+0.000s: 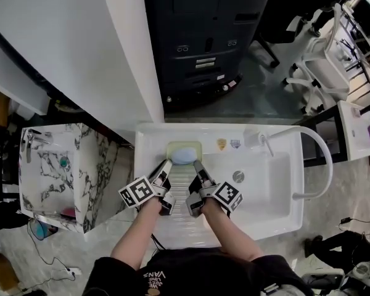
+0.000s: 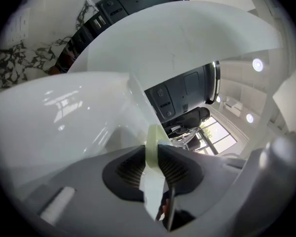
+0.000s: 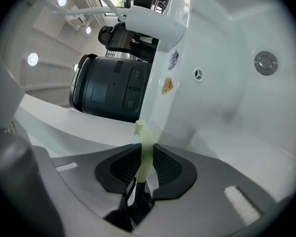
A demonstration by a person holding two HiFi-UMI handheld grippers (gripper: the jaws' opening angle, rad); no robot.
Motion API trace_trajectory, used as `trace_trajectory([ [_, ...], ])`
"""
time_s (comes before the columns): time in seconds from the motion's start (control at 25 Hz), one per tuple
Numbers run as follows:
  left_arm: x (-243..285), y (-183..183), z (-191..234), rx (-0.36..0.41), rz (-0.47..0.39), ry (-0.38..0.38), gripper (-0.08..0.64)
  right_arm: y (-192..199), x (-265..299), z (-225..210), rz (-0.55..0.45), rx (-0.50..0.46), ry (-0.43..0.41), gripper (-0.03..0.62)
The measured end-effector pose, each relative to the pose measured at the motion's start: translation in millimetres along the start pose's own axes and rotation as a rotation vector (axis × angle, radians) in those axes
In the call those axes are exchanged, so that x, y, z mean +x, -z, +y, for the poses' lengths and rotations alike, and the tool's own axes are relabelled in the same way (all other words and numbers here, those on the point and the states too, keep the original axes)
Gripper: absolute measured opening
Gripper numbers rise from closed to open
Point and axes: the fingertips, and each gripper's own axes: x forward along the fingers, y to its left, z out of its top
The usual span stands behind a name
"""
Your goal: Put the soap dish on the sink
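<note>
The soap dish (image 1: 184, 147) is pale green, with a blue soap bar (image 1: 185, 156) in it, over the back left part of the white sink (image 1: 277, 217). My left gripper (image 1: 166, 166) is shut on the dish's left rim, and my right gripper (image 1: 197, 166) is shut on its right rim. In the left gripper view the thin green rim (image 2: 153, 143) stands pinched between the dark ribbed pads (image 2: 130, 171). The right gripper view shows the same rim (image 3: 143, 149) clamped between its pads (image 3: 166, 167). Whether the dish rests on the sink I cannot tell.
A curved white faucet (image 1: 316, 142) arches over the basin on the right, with a round drain (image 1: 238, 176) in the bowl. A ribbed drainboard (image 1: 180, 193) lies under my hands. A marbled cabinet (image 1: 55, 165) stands left, a dark machine (image 1: 200, 36) behind.
</note>
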Motion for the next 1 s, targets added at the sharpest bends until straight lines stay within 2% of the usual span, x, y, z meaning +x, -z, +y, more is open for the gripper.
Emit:
trace_trajectory([
  [0.68,16.0,2.5,6.8,-0.099,0.003,-0.094,0.129,-13.2,11.3,-15.2,-0.01,0.054,0.044,0.074],
  [1.0,23.5,0.1,2.3,-0.138,-0.036,-0.077,0.13,-16.6,14.6,-22.4,-0.033,0.09,0.082,0.072],
])
